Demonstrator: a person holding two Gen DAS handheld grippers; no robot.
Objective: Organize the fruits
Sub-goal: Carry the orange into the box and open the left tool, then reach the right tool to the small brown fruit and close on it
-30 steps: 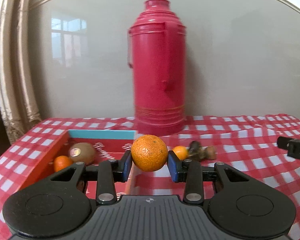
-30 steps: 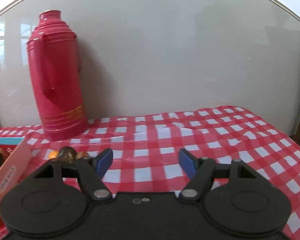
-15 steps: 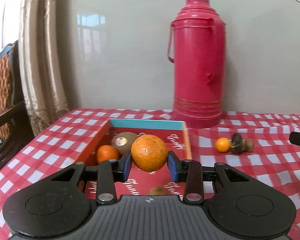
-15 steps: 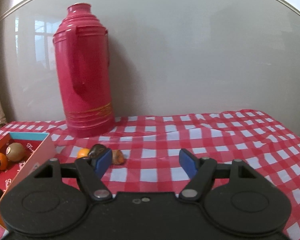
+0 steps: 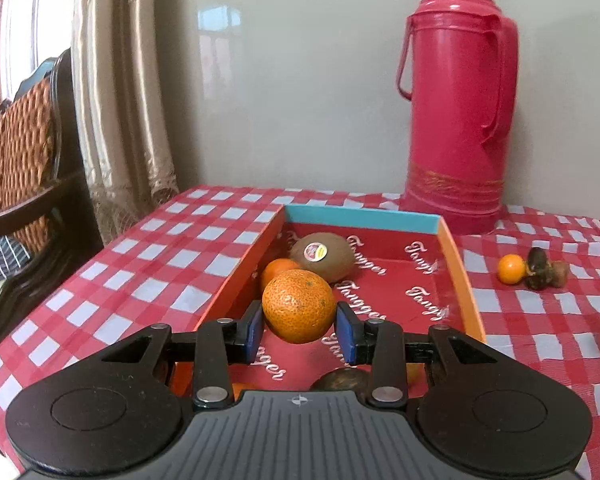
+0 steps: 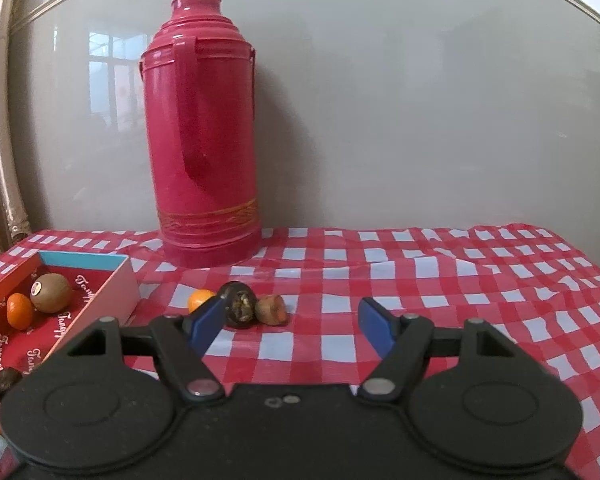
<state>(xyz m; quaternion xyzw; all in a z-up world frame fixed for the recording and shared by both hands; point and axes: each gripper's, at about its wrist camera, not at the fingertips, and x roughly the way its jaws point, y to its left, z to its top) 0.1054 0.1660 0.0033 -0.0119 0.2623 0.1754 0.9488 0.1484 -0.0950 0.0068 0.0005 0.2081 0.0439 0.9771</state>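
My left gripper (image 5: 299, 334) is shut on a large orange (image 5: 299, 306) and holds it above the open red box (image 5: 458, 264). In the box lie a kiwi (image 5: 322, 257), a small orange (image 5: 278, 270) and a dark fruit (image 5: 342, 380) near the front. My right gripper (image 6: 290, 326) is open and empty above the checked cloth. Just beyond its left finger lie a small orange (image 6: 199, 298), a dark fruit (image 6: 240, 308) and a brown fruit (image 6: 272, 310). These three also show in the left wrist view (image 5: 532, 270). The box (image 6: 124, 280) is at the right wrist view's left.
A tall red thermos (image 5: 458, 120) stands at the back against the wall, behind the box's right corner; it also shows in the right wrist view (image 6: 202, 132). A curtain (image 5: 120, 92) and a wicker chair (image 5: 18, 148) stand off the table's left edge.
My left gripper has carried the large orange leftward, from over the cloth to above the box. My right gripper has swung left, bringing the three loose fruits and the box into its view.
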